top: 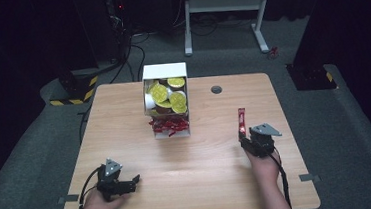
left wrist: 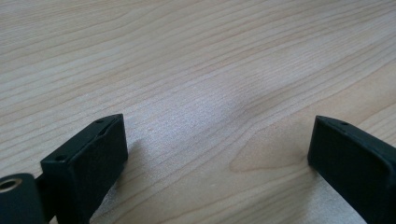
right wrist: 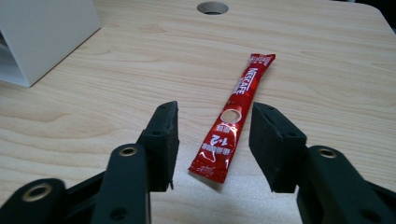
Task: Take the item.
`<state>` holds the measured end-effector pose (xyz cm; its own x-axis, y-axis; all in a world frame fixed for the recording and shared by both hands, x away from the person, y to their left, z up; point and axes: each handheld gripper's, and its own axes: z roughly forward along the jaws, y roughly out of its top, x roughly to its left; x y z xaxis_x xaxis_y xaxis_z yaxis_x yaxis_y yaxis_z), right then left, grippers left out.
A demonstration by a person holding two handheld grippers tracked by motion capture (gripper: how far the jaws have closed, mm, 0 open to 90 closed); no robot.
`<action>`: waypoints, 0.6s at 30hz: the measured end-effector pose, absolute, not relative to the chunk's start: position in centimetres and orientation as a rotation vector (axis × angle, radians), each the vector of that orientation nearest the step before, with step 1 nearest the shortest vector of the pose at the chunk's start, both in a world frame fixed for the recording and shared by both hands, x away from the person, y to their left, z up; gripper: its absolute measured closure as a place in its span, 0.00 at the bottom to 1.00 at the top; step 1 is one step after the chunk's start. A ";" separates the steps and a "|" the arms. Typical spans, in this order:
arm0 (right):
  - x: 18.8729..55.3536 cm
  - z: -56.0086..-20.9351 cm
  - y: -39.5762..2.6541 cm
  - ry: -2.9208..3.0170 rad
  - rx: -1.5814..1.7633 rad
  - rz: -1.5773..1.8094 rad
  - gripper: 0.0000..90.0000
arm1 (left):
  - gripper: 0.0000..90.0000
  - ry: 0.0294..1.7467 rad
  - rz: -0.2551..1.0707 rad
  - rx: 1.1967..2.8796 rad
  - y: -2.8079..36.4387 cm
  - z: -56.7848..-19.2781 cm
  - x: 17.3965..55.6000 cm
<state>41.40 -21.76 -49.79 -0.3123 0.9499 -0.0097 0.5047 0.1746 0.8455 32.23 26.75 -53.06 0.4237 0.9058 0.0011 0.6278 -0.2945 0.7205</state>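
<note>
A red Nescafe stick sachet (right wrist: 232,114) lies flat on the wooden table (top: 200,183), right of centre (top: 242,120). My right gripper (right wrist: 215,114) sits low just behind it (top: 244,138). Its jaws stand apart on either side of the sachet's near end, with a gap between each pad and the wrapper. My left gripper (top: 132,182) rests near the table's front left edge, pointing right. Its jaws (left wrist: 217,135) are wide open over bare wood with nothing between them.
A white open-fronted box (top: 164,71) stands at the table's back centre, holding several yellow-lidded cups (top: 177,101) above and red sachets (top: 169,126) below; its side (right wrist: 46,32) appears at the right gripper view's upper left. A cable hole (top: 216,89) lies right of it.
</note>
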 end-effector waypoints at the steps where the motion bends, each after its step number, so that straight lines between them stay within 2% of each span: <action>1: 41.2 -49.7 -21.6 1.902 1.366 1.037 0.56 | 0.05 1.289 0.552 2.032 26.8 -53.1 32.3; 18: 37.5 -48.7 -18.3 2.007 1.283 1.105 0.39 | 0.05 1.295 0.553 2.033 26.7 -53.1 33.1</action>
